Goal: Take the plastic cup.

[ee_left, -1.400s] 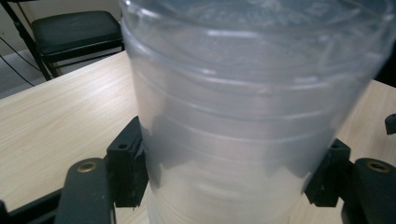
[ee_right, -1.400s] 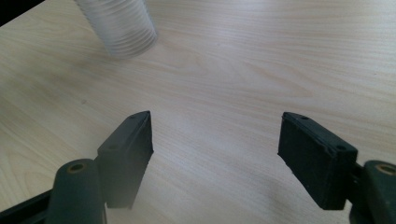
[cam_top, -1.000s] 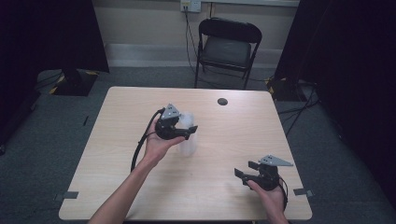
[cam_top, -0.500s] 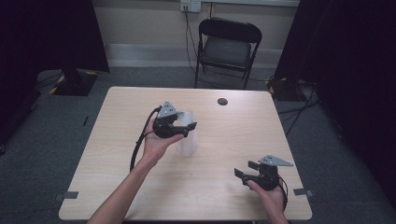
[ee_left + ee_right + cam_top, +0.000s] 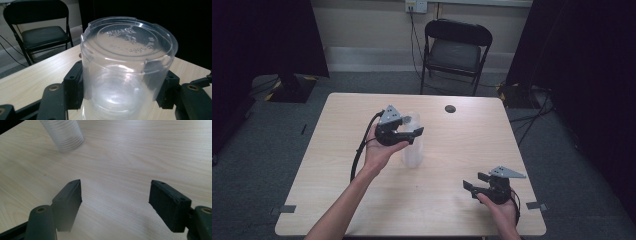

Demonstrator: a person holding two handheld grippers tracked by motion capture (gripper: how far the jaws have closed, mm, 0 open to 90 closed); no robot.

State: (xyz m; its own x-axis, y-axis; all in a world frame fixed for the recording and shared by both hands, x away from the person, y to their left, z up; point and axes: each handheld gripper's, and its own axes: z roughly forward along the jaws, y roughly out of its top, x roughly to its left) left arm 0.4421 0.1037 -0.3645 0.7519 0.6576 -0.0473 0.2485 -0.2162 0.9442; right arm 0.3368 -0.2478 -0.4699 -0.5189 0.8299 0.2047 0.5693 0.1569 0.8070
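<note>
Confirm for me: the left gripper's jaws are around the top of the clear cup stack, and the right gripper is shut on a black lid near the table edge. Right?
Not quite. The right gripper stands open and holds nothing; the right gripper view shows only bare table between its jaws. The left gripper is around the top of the clear cup stack, as you said.

Our left gripper has just been closing, jaws pressed on both sides of something; our right gripper rests open.
</note>
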